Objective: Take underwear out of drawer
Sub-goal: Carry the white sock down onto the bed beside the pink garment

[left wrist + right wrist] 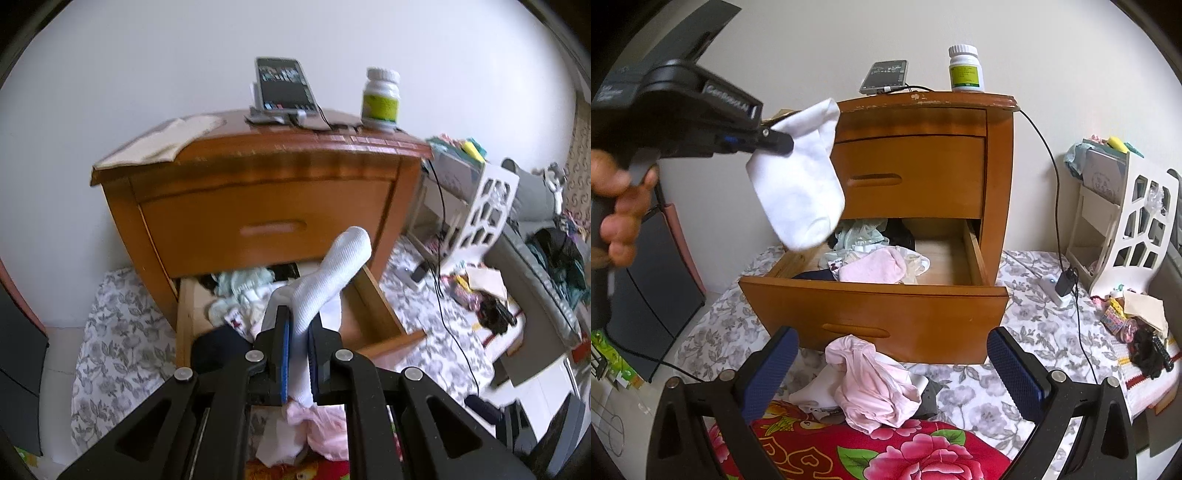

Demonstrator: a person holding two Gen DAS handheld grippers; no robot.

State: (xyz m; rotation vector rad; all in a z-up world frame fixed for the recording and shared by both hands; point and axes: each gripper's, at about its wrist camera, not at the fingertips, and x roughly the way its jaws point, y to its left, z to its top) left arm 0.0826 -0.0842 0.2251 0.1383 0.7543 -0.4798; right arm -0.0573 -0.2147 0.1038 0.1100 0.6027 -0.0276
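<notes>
1. The left gripper (297, 332) is clenched on a white sock (328, 273); its blue pads pinch the sock's middle, and the sock hangs in the air above and to the left of the open drawer (875, 302) as the right wrist view shows it.
2. A hand (618, 206) holds that gripper's black handle, left of the drawer.
3. The right gripper (892, 373) is released, jaws standing wide with nothing between the pads, low in front of the drawer's face.
4. Between those jaws, on the floor just before the drawer front, lies a pink garment (871, 387) on a small heap of white and grey cloth.
5. Inside the drawer sit more underthings: a pink piece (871, 267), pale green cloth (858, 234) behind it, something dark at the back; the drawer's right part shows bare wood.
6. Above the drawer, the nightstand (916, 162) top carries a phone (884, 76) and a white bottle (964, 70).
7. A red flowered blanket (871, 450) lies nearer than the drawer.
</notes>
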